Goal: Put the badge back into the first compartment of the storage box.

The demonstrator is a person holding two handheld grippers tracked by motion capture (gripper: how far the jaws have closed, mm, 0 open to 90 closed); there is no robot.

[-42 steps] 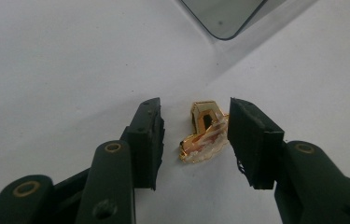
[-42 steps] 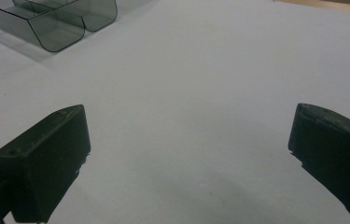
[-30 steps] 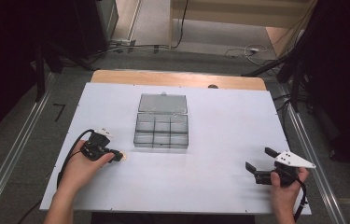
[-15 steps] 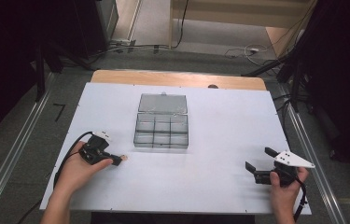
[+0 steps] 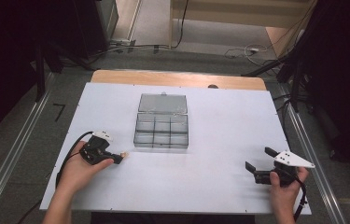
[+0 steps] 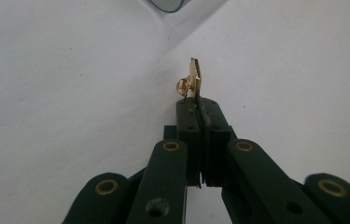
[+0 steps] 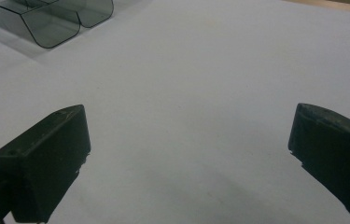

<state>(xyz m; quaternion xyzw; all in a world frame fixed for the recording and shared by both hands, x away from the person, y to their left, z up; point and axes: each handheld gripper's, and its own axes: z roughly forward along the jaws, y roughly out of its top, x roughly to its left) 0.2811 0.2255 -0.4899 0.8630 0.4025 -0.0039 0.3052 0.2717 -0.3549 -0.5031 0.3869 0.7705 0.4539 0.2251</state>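
Note:
My left gripper (image 5: 118, 159) rests low on the white table (image 5: 210, 186), left of centre, held in a hand. Its jaws are shut on a small gold pin (image 6: 192, 82), a flat plate with a round clasp that sticks up past the left gripper (image 6: 199, 106) tips. In the high view the gold pin (image 5: 125, 153) is a pale speck at the tips. A clear compartment box (image 5: 162, 128) with its lid folded back lies just beyond and to the right. My right gripper (image 5: 259, 157) sits near the table's front right, jaws wide apart. In its own view, only bare table lies between the right gripper (image 7: 189, 135) jaws.
A corner of the clear box (image 7: 46, 18) shows at the top left of the right gripper view, and its edge (image 6: 170, 3) at the top of the left gripper view. A wooden strip (image 5: 177, 78) borders the table's far edge. Metal rails (image 5: 16, 149) run along both sides.
The left forearm has shifted a little at the table's front edge. Both grippers stay where they were and the box has not moved.

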